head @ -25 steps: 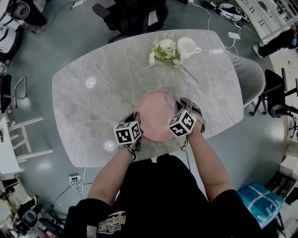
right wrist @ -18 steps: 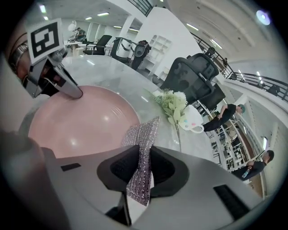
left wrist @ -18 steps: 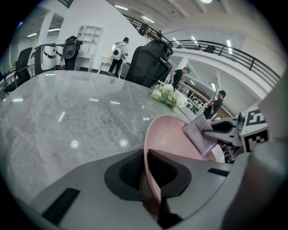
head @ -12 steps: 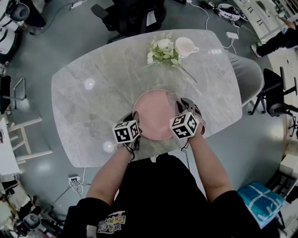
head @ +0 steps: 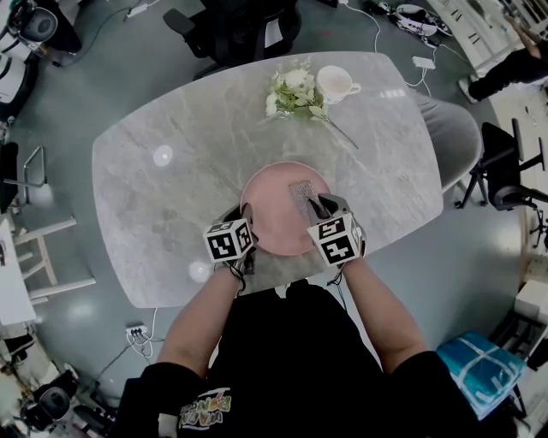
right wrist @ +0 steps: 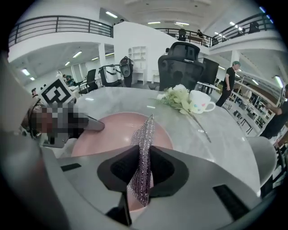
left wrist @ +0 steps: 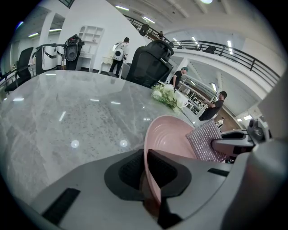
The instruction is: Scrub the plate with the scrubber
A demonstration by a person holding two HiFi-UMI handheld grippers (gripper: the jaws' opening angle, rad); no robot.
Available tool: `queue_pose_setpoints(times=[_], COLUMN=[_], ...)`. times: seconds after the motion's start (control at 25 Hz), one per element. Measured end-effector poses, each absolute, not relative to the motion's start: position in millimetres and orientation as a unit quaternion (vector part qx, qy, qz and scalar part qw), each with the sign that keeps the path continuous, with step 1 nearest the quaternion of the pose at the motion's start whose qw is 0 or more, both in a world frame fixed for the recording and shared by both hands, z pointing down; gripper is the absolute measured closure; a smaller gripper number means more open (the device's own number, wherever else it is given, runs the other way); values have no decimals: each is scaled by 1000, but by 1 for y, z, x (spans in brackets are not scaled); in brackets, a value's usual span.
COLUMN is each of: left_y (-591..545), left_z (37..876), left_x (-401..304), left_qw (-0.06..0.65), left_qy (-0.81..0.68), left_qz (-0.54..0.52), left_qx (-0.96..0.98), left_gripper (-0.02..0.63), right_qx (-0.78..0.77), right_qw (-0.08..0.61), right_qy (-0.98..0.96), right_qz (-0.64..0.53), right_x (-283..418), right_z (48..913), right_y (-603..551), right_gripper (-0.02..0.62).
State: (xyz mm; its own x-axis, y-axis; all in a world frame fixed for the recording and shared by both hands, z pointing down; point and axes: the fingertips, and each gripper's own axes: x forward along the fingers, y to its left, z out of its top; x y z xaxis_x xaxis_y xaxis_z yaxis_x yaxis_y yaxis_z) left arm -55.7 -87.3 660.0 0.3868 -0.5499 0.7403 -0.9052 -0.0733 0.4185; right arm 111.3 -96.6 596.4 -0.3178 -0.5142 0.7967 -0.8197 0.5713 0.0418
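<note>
A pink plate (head: 272, 208) lies on the marble table (head: 171, 188) near its front edge. My left gripper (head: 247, 229) is shut on the plate's left rim (left wrist: 151, 179), the rim pinched between both pads. My right gripper (head: 315, 211) is shut on a silvery mesh scrubber (head: 302, 195), which rests over the plate's right half. From the right gripper view the scrubber (right wrist: 143, 157) stands edge-on between the jaws with the plate (right wrist: 112, 130) beneath. The left gripper view also shows the scrubber (left wrist: 206, 141) lying on the plate.
A bunch of white flowers (head: 293, 92) and a white cup (head: 334, 83) stand at the table's far side. Office chairs stand behind the table (head: 240, 26) and to its right (head: 501, 162). A person (head: 505, 73) stands at the far right.
My right gripper has slid the scrubber left, from the plate's right rim toward its middle. The left gripper keeps its hold on the rim.
</note>
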Motion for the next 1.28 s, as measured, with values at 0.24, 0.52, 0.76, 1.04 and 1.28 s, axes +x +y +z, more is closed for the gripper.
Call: queue_pose_setpoints(times=[0.24, 0.52, 0.76, 1.04, 1.28], left_y=[-86, -89, -89, -88, -90], left_z=[660, 660, 659, 658, 658], left_x=[-55, -54, -55, -54, -55], left_qw=[444, 439, 440, 439, 439], left_qy=[-519, -523, -523, -523, -521], left_qz=[200, 198, 195, 195, 197], left_qx=[703, 703, 703, 704, 705], left_gripper=[565, 565, 565, 565, 565], right_qx=[348, 327, 328, 317, 305], right_qw=[388, 388, 438, 485, 523], right_qy=[-821, -826, -815, -804, -791], right_qz=[232, 244, 191, 138, 84], right_x=[53, 28, 45, 67, 89], right_z=[603, 607, 621, 629, 630], right_y=[-48, -32, -32, -31, -38], right_gripper=[517, 518, 518, 517, 517])
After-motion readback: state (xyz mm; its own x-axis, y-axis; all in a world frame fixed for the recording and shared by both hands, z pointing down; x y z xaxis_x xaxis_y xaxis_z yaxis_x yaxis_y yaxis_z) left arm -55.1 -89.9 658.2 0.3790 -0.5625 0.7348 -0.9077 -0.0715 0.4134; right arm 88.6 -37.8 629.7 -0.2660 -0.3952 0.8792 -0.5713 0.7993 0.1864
